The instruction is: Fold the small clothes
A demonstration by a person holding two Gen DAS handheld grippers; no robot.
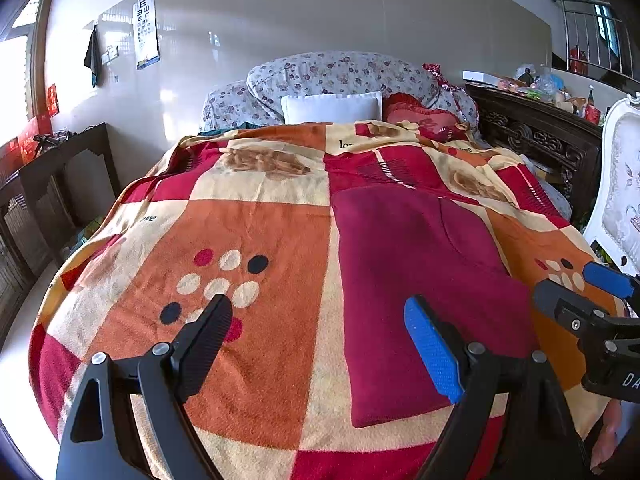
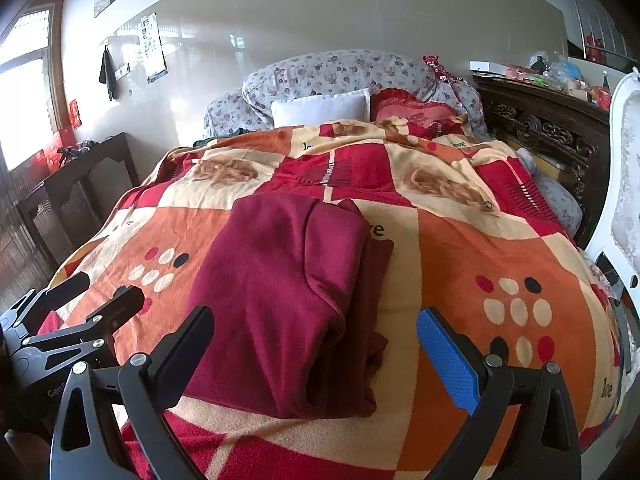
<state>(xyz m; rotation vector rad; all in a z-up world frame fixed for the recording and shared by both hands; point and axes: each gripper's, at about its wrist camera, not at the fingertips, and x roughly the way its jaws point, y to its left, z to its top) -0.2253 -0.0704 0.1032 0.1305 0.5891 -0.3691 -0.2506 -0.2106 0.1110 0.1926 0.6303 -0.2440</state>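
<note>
From my left gripper [image 1: 320,340] I see both jaws spread wide with nothing between them, hovering over the patchwork blanket [image 1: 260,240] that covers the bed. The folded maroon garment [image 1: 424,292] lies flat on the blanket at about one o'clock from that gripper, its near edge just beside the blue fingertip. My right gripper [image 2: 316,344] is also spread and empty, hanging right over the near end of the same maroon garment [image 2: 288,292], which here shows a layer folded over a darker strip along its right side.

Around the work: at twelve o'clock a white pillow [image 1: 331,108] leans against a floral quilt roll [image 1: 340,74], with a red heart-shaped cushion [image 2: 412,114] just beside it. At two o'clock a dark carved headboard [image 1: 536,136] carries a clutter of bottles and packets I cannot make out. A white upholstered chair [image 2: 624,184] crowds the right edge at three o'clock. At ten o'clock stands a dark wooden side table [image 1: 60,184], and above it an eye chart [image 1: 146,32] hangs on the wall.

Readable writing: "love" is printed on the blanket in several squares; the other gripper's body shows "DA" in the left view and "Gen" in the right view, both cut off.
</note>
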